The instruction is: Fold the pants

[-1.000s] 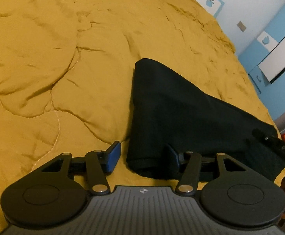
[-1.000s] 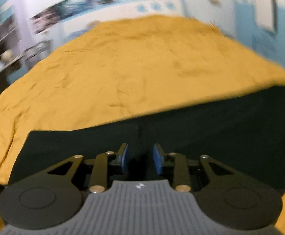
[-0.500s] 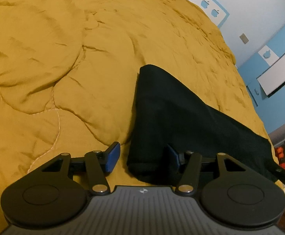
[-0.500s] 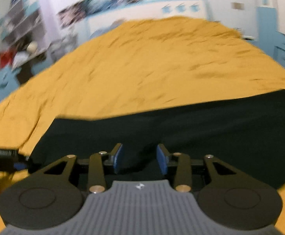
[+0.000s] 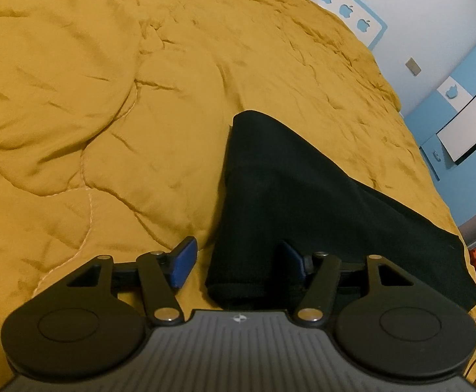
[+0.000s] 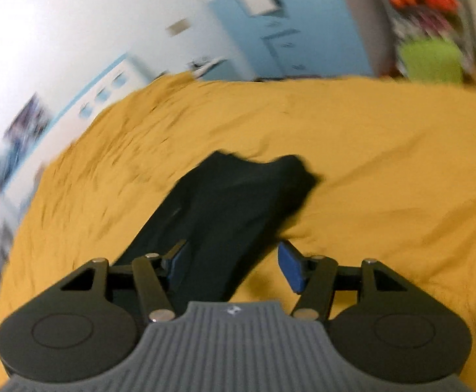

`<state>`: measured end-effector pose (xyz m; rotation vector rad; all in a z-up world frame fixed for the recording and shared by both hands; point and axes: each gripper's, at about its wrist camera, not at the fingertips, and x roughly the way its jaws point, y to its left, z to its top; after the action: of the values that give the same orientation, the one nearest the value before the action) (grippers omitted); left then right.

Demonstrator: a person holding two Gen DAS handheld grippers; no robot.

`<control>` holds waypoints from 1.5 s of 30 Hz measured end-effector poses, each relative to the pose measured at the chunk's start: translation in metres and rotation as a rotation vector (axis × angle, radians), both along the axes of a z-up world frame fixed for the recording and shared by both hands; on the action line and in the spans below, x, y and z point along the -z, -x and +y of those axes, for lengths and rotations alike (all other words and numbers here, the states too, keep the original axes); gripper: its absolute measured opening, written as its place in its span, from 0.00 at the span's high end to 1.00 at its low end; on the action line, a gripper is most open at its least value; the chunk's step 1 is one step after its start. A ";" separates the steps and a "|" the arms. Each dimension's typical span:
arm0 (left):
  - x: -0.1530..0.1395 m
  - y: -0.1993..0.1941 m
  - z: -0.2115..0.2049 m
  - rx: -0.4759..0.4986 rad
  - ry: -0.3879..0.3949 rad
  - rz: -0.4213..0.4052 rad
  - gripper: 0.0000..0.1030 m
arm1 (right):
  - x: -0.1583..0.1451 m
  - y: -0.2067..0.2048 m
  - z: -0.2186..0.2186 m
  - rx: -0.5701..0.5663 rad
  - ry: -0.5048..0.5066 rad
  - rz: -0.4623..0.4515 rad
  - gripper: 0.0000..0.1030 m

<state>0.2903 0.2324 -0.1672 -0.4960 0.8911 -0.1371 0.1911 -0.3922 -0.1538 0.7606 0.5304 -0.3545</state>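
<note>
1. The yellow quilt [image 5: 113,104] covers the bed and fills most of both wrist views. It is puffy and creased, so anything on it lies on a soft, uneven base. Every place below is given relative to the pants.

2. The pants [image 5: 296,196] are black and lie flat on the quilt, already doubled into a long, narrow band. In the left wrist view a folded end sits nearest the camera. In the right wrist view [image 6: 224,202] the band runs away from the camera to a rumpled far end. That view is smeared with motion blur.

3. Handling, as a judgement: the cloth looks soft, light and limp, not slippery and not fragile. It will sag and lose its shape if lifted by one point. The best hold looks like a pinch through all layers at each end of the band, so the layers travel together.

4. The left gripper [image 5: 234,264] straddles the near folded end. Its jaws are opening, the cloth lies between them, and its left pad is clear of the fabric, so the cloth is released.

5. The right gripper [image 6: 231,266] hangs over the other end of the pants. Its jaws are opening, the band passes between them, and its right pad stands clear over the quilt, so nothing is held.

6. Containers: none lies near the pants. Beyond the bed, blurred shelves [image 6: 427,0] hold red and orange items too smeared to name.
</note>
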 end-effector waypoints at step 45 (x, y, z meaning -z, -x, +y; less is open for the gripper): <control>0.002 -0.003 0.002 0.004 0.006 -0.005 0.28 | -0.057 -0.086 0.242 -0.697 0.850 -0.251 0.89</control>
<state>0.2934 0.2344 -0.1695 -0.4990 0.8872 -0.1444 0.2776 -0.1505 -0.0973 -0.2215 0.3277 0.1764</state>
